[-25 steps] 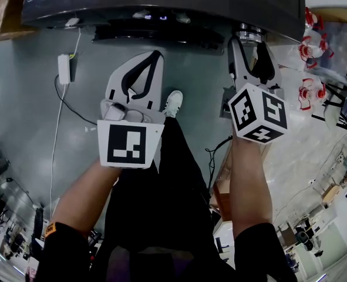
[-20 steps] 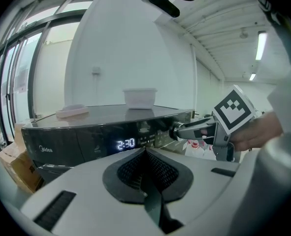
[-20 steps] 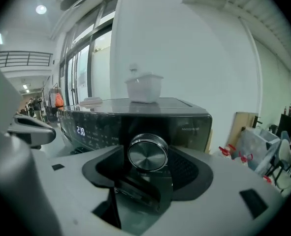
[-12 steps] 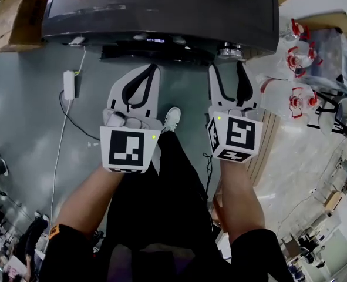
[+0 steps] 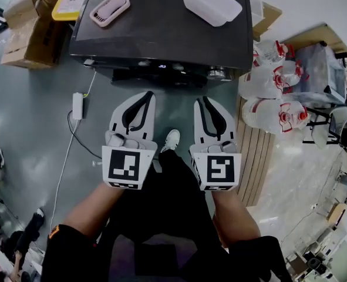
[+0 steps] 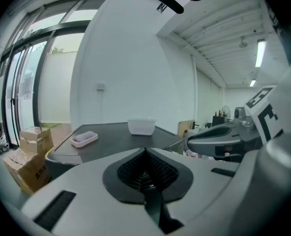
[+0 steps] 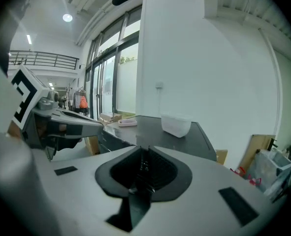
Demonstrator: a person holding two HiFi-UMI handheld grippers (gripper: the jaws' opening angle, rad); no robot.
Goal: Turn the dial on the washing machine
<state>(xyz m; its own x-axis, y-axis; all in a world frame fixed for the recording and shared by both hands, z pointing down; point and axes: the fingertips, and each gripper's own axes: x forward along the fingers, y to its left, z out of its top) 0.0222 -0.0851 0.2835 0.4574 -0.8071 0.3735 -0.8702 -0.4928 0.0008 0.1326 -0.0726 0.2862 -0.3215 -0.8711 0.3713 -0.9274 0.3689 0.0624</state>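
— In front of your legs, tongs first: what's listed?
— Left gripper (image 5: 145, 97): jaws together, empty. Right gripper (image 5: 202, 101): jaws closing, almost met, nothing between them.
— And beyond them?
— Washing machine (image 5: 161, 34), ahead of both tips. Its dial (image 5: 215, 73): front edge, beyond your right gripper, apart from it. On top: pink case (image 5: 109, 9), white tub (image 5: 211, 2).

Left tongs (image 5: 145, 94): jaws resting together, holding nothing. Right tongs (image 5: 204, 100): jaws closing, nothing between them. Left forearm (image 5: 90, 207) and right forearm (image 5: 235, 216): reaching forward, side by side.
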